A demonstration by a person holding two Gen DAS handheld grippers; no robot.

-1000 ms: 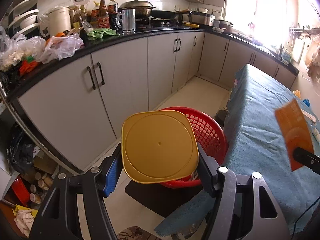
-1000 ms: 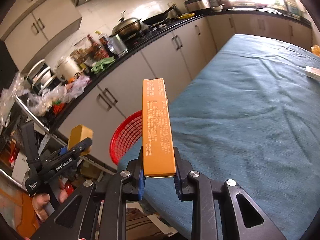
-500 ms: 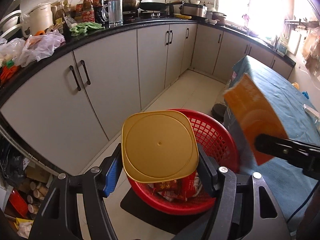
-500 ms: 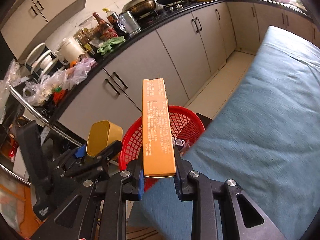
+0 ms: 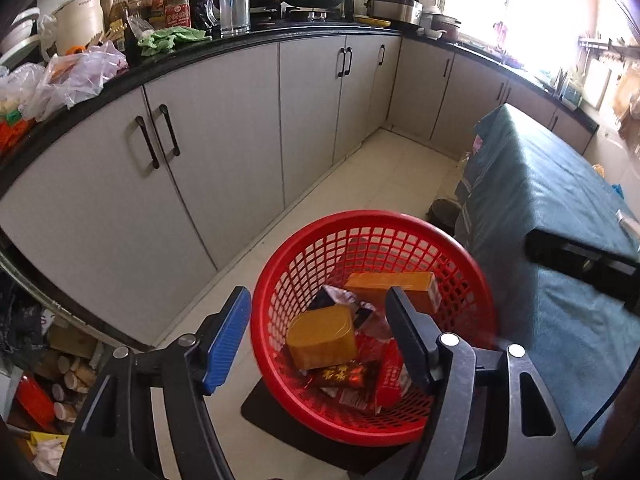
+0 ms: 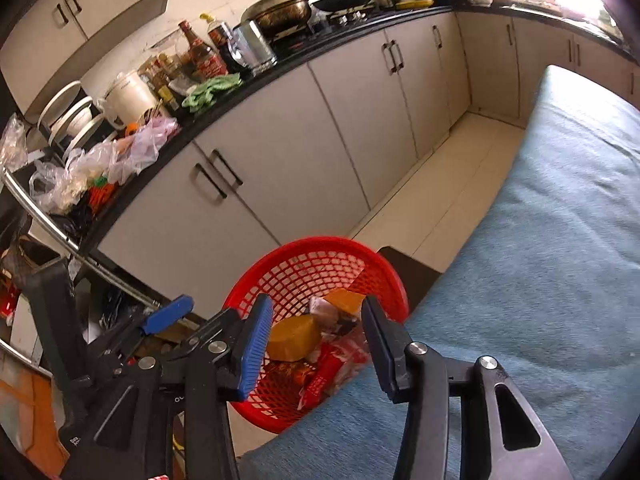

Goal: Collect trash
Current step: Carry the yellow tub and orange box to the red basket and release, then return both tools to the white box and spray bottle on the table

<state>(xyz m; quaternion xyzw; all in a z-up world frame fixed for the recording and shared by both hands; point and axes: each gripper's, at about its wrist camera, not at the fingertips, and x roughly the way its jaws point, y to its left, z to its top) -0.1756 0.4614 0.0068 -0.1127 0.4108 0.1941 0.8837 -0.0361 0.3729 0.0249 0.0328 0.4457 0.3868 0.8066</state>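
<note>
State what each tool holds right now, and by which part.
Nothing. The left tool and right tool stand open and empty; the yellow container and orange box lie in the red basket.

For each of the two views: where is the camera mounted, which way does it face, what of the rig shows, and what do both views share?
Left wrist: on the left gripper, angled down at the red basket on the floor; its open fingers show, with the right gripper's dark body at right.
Right wrist: on the right gripper, angled down over the blue-covered table; its own open fingers show, the left gripper beside.
Shared: basket, yellow container, orange box.
</note>
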